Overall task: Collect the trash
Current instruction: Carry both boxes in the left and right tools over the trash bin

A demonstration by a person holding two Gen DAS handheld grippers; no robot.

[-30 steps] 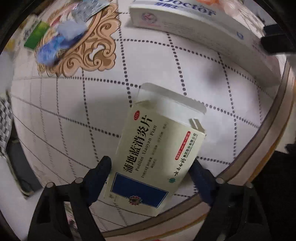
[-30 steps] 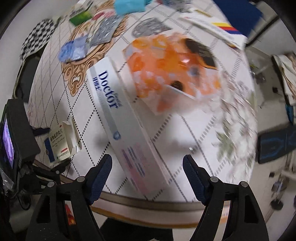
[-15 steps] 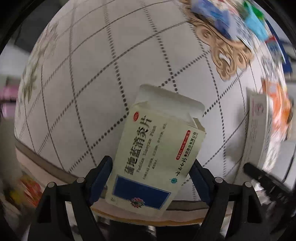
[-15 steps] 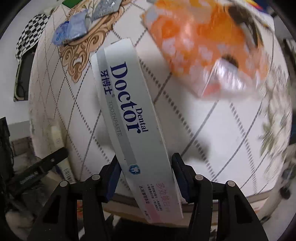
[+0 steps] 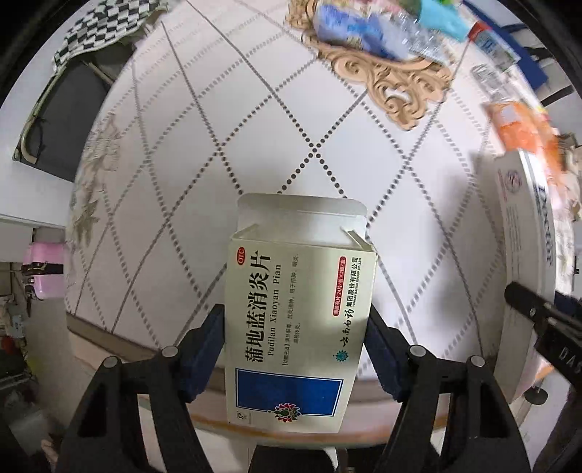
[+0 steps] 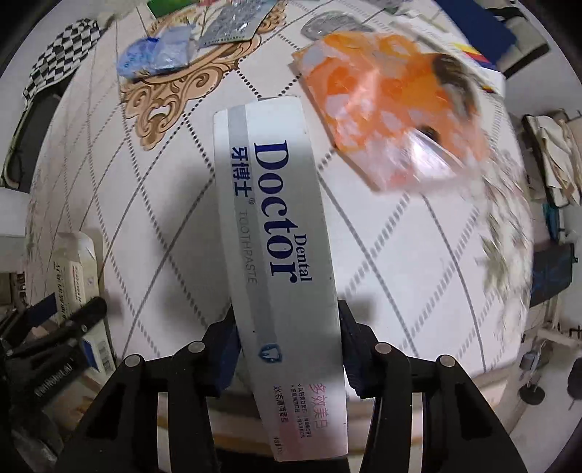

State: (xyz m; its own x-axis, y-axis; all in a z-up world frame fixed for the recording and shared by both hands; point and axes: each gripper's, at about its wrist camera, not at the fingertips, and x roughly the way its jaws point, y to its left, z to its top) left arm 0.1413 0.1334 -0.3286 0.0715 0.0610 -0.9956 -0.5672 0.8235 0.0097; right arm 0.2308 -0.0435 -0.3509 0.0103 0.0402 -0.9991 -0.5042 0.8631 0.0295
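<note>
Two grippers are each clamped on a carton above the round table [image 6: 418, 254], whose white cloth carries a dotted diamond grid and a gold scroll motif. Largest of the held things, the long white toothpaste box [image 6: 276, 247] printed "Doctor Dental" sits in the right gripper [image 6: 289, 349], whose jaws are drawn in narrow against its two long sides near the lower end, the rest of the box reaching forward well past the fingertips; in the left wrist view the same box [image 5: 527, 233] shows at the far right edge. Beyond its far end and to the right lies a blurred orange and white wrapper [image 6: 385, 109], and beyond to the left a crumpled blue plastic bag [image 6: 156, 56] rests on the gold motif beside a silver blister sheet [image 6: 232, 22]. Smaller, the cream medicine box [image 5: 296, 327] marked "Pudilan Xiaoyan Pian" is pinched at moderate width by the left gripper [image 5: 296, 345], both blue pads pressing its side walls at mid-height. Its top flap stands open ahead of the jaws, and the inside cannot be seen.
</note>
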